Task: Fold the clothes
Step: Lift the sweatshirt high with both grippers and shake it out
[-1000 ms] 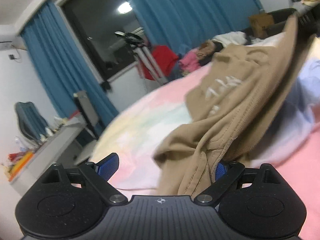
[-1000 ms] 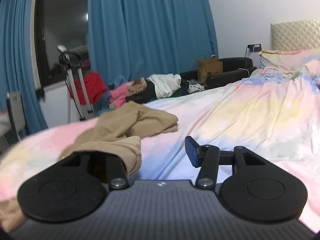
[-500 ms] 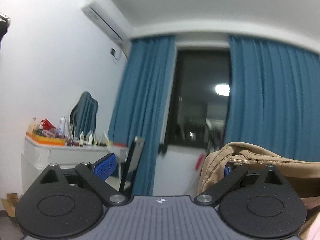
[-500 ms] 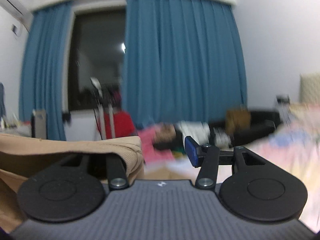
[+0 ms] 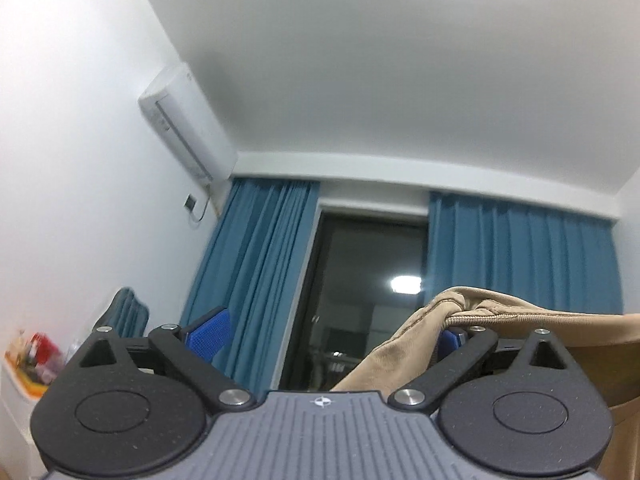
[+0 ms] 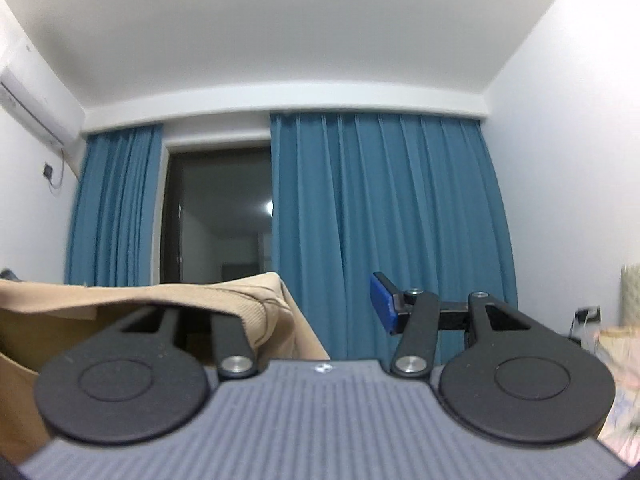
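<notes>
A tan garment [image 5: 500, 316] hangs draped over the right finger of my left gripper [image 5: 332, 332], whose jaws stand wide apart. The same tan garment [image 6: 168, 296] is draped over the left finger of my right gripper [image 6: 320, 304], whose jaws also stand wide apart. The cloth stretches between the two grippers, lifted high with both cameras pointing up at the ceiling and curtains. The bed is out of sight apart from a strip at the right edge of the right wrist view.
Blue curtains [image 6: 380, 220] flank a dark window [image 5: 360, 300]. An air conditioner [image 5: 184, 124] hangs on the left wall. A cluttered desk [image 5: 28, 364] is at the lower left. A strip of pastel bedding [image 6: 616, 360] shows at the right.
Both grippers have swung up from the bed, lifting the tan garment off it. The views went from the bedding to the curtains and ceiling. The jaws stayed wide apart.
</notes>
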Demonstrator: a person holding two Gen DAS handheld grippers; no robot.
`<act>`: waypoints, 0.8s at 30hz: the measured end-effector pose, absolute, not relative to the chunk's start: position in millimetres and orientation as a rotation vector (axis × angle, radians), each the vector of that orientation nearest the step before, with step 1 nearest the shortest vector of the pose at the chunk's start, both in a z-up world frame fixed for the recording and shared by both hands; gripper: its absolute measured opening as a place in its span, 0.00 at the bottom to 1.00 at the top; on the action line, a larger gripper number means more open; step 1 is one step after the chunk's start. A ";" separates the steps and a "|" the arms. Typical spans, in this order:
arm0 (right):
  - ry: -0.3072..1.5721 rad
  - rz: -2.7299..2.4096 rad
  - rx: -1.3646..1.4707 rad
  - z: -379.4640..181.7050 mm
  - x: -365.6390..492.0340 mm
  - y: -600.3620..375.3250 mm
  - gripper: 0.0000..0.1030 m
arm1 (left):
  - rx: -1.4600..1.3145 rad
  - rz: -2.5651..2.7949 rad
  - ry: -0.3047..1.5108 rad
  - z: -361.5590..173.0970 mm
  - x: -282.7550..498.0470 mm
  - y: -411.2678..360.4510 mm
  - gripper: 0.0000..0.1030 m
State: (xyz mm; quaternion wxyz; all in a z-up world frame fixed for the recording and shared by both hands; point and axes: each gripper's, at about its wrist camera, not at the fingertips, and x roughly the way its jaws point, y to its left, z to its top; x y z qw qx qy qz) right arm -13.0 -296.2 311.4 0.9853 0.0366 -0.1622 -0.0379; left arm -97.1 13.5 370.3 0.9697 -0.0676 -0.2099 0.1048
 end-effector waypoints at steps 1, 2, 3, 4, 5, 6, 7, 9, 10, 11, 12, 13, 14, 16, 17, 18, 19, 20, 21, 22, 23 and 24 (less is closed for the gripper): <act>-0.330 -0.067 0.075 321.0 -21.2 -297.5 0.51 | -0.135 0.201 -0.431 383.1 -106.8 15.3 0.97; -0.331 -0.057 0.077 330.4 -29.2 -299.3 0.51 | -0.130 0.193 -0.437 395.0 -117.0 17.0 0.98; -0.329 -0.045 0.085 338.7 -36.7 -301.7 0.51 | -0.123 0.186 -0.441 404.4 -125.7 17.6 0.98; -0.326 -0.030 0.095 346.3 -43.9 -304.4 0.51 | -0.115 0.179 -0.444 413.6 -134.6 18.3 0.98; -0.323 -0.018 0.103 352.2 -50.6 -306.8 0.51 | -0.105 0.173 -0.446 422.2 -143.7 18.5 0.99; -0.321 -0.008 0.111 357.1 -57.0 -309.0 0.51 | -0.098 0.166 -0.444 428.6 -150.7 18.6 0.99; -0.319 0.003 0.119 362.0 -63.3 -311.2 0.51 | -0.096 0.158 -0.433 433.8 -155.5 19.5 0.99; -0.311 0.017 0.122 367.9 -71.2 -312.9 0.52 | -0.098 0.142 -0.405 441.1 -160.1 23.2 0.99; -0.306 0.020 0.121 369.2 -72.0 -312.6 0.52 | -0.099 0.137 -0.390 442.7 -159.9 25.3 0.99; -0.299 0.022 0.118 369.7 -71.2 -311.9 0.52 | -0.090 0.139 -0.378 441.0 -156.3 26.5 0.99; -0.292 0.023 0.115 368.7 -68.5 -310.9 0.52 | -0.081 0.140 -0.365 438.9 -152.4 27.4 0.99; -0.284 0.023 0.112 367.0 -64.3 -309.9 0.52 | -0.073 0.141 -0.351 435.3 -146.3 28.3 0.99; -0.276 0.022 0.109 365.5 -59.8 -308.9 0.52 | -0.070 0.138 -0.333 430.7 -136.6 30.9 0.99; -0.250 0.019 0.105 357.7 -44.8 -306.5 0.52 | -0.071 0.132 -0.291 415.0 -112.0 36.7 1.00; -0.231 0.016 0.103 352.2 -33.5 -304.6 0.52 | -0.072 0.131 -0.271 406.2 -97.3 39.2 1.00; -0.210 0.012 0.100 346.3 -20.7 -302.7 0.52 | -0.074 0.132 -0.253 396.6 -80.7 41.0 1.00; -0.189 0.005 0.095 339.2 -5.8 -300.8 0.52 | -0.076 0.133 -0.235 387.1 -64.1 42.7 1.00; -0.168 -0.004 0.089 331.3 10.6 -298.9 0.52 | -0.077 0.134 -0.217 377.0 -46.8 44.5 1.00; -0.146 -0.014 0.083 323.3 26.9 -297.0 0.52 | -0.079 0.137 -0.194 365.1 -27.6 46.1 1.00; -0.124 -0.022 0.077 314.5 43.6 -295.5 0.52 | -0.081 0.140 -0.170 352.6 -7.3 48.0 1.00; -0.097 -0.030 0.073 302.8 64.9 -294.1 0.52 | -0.083 0.144 -0.144 338.0 16.6 50.8 1.00; -0.067 -0.038 0.070 289.5 88.7 -292.7 0.53 | -0.085 0.149 -0.119 323.0 41.2 52.4 1.00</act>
